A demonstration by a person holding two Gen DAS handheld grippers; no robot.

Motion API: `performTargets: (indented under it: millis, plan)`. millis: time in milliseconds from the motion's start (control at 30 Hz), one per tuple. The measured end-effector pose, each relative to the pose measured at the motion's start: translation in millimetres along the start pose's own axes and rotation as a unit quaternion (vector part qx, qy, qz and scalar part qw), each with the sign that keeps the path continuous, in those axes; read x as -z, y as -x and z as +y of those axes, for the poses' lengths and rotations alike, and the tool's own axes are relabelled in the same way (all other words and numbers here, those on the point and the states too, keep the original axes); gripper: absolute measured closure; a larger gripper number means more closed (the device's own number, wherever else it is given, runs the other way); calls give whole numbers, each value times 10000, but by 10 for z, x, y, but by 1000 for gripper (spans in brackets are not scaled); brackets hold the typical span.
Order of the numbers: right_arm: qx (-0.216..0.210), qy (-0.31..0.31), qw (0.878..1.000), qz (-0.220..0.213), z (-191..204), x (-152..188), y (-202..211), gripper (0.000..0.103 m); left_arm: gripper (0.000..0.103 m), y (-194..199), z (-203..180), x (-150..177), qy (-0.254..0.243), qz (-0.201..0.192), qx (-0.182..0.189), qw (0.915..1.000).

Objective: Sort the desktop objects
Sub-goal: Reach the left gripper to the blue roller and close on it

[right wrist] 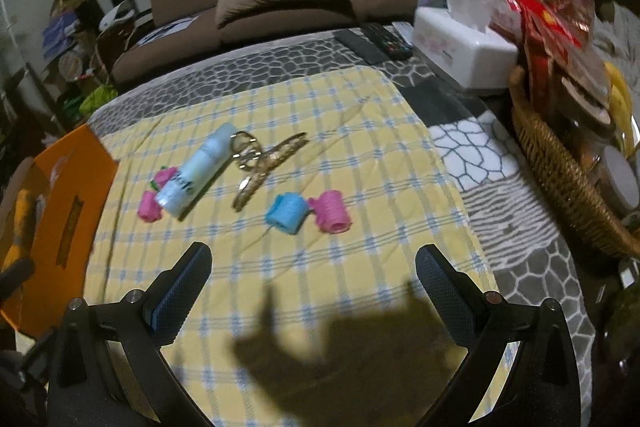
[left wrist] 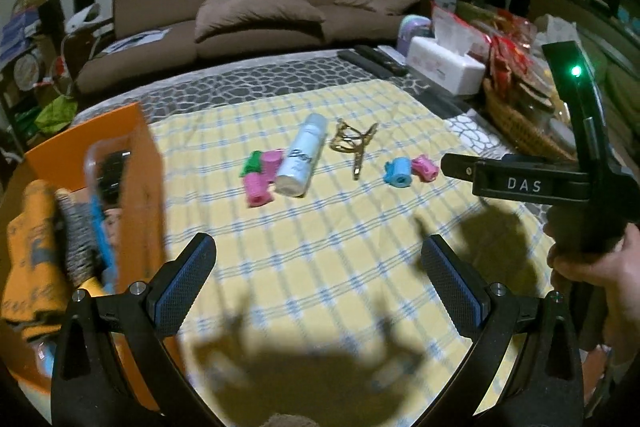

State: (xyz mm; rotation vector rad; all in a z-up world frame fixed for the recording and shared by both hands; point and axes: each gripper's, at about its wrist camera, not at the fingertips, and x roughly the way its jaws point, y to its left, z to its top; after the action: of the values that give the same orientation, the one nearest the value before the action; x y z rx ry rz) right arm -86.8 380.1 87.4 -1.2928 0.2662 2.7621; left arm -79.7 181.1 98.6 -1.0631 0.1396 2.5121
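Note:
On the yellow checked cloth [left wrist: 320,247] lie a white spray bottle [left wrist: 301,155], a gold hair claw [left wrist: 356,143], pink rollers [left wrist: 258,189] with a green one [left wrist: 251,165] left of the bottle, and a blue roller [left wrist: 398,171] beside a pink roller [left wrist: 426,167]. My left gripper [left wrist: 318,259] is open and empty, above the cloth next to the orange box [left wrist: 132,163]. My right gripper [right wrist: 314,267] is open and empty, short of the blue roller [right wrist: 286,211] and pink roller [right wrist: 333,211]. The bottle [right wrist: 196,177] and claw [right wrist: 264,163] lie beyond.
The orange box at the left holds a brush [left wrist: 82,239] and other items. A white tissue box [right wrist: 464,47], remotes [right wrist: 376,43], snack packets and a wicker basket [right wrist: 560,171] stand at the right. A brown sofa [left wrist: 248,7] lies behind.

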Motion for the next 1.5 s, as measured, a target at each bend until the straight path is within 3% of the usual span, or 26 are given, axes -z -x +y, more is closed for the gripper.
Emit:
performTargets:
  millis: [133, 267, 433, 567, 700, 867, 1100, 1300, 1500]
  plan:
    - [-103, -242, 9997, 20, -213, -60, -101, 2, 0, -264, -183, -111, -147, 47, 172, 9997]
    - [-88, -185, 9998, 69, -353, -119, -194, 18, 3, -522, -307, -208, -223, 134, 275, 9993]
    - [-288, -182, 9992, 218, -470, -164, -362, 41, 27, -885, -444, -258, -344, 336, 370, 9982]
    - [-470, -138, 9983, 315, -508, -204, -485, 51, 32, -1107, -508, -266, -426, 408, 444, 9973]
    - [-763, -190, 9960, 427, -535, -203, -568, 55, 39, -1283, -563, -270, -474, 456, 597, 9960]
    - [-987, -226, 9934, 532, -482, -186, -662, 55, 39, -1432, -587, -281, -491, 522, 609, 9956]
    - [-842, -80, 9945, 611, -393, -165, -842, 56, 40, -1539, -607, -285, -601, 590, 588, 9947]
    - [-661, 54, 9963, 541, -357, -168, -857, 71, 42, -1584, -669, -344, -659, 566, 612, 9943]
    - [-678, -38, 9963, 525, -424, -171, -844, 74, 60, -1665, -745, -378, -798, 622, 581, 9932]
